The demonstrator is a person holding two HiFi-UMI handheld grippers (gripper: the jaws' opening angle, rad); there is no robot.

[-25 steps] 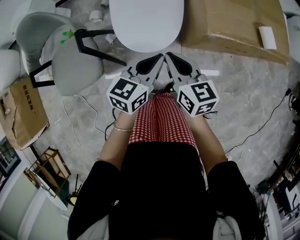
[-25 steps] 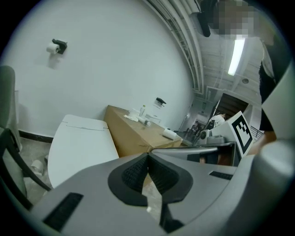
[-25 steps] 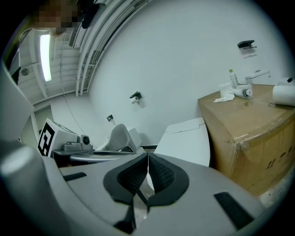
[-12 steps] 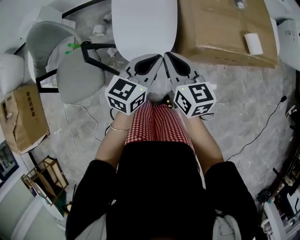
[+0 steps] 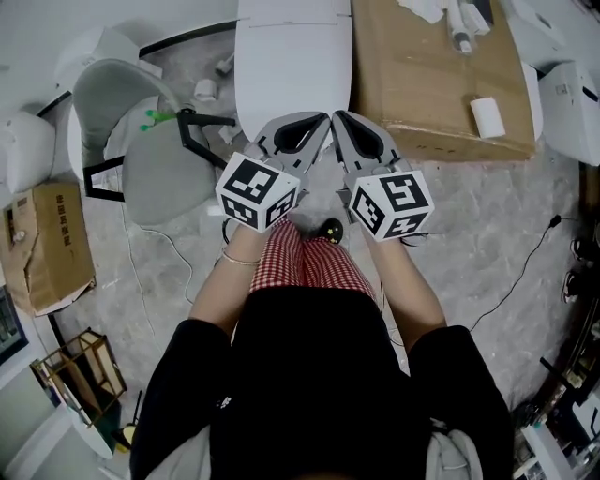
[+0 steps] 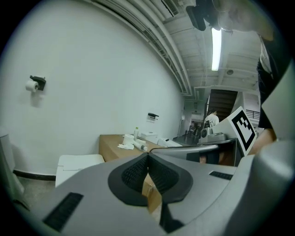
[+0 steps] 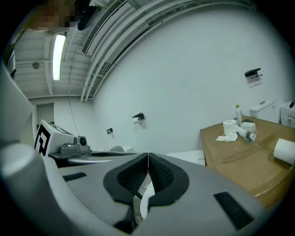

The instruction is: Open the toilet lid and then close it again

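Evidently empty, both pairs of jaws are pressed together, the left gripper (image 5: pixel 323 118) and right gripper (image 5: pixel 339 117) side by side at the front edge of the toilet lid (image 5: pixel 292 66), which lies down, probably to push rather than pinch it.

In the head view, the front rim of the toilet lid (image 5: pixel 292 75) is hidden behind the left gripper (image 5: pixel 322 118) and the right gripper (image 5: pixel 340 116). The tank (image 5: pixel 293 9) and the bottle (image 5: pixel 460 26) on the cardboard box (image 5: pixel 422 84) run off the top edge.
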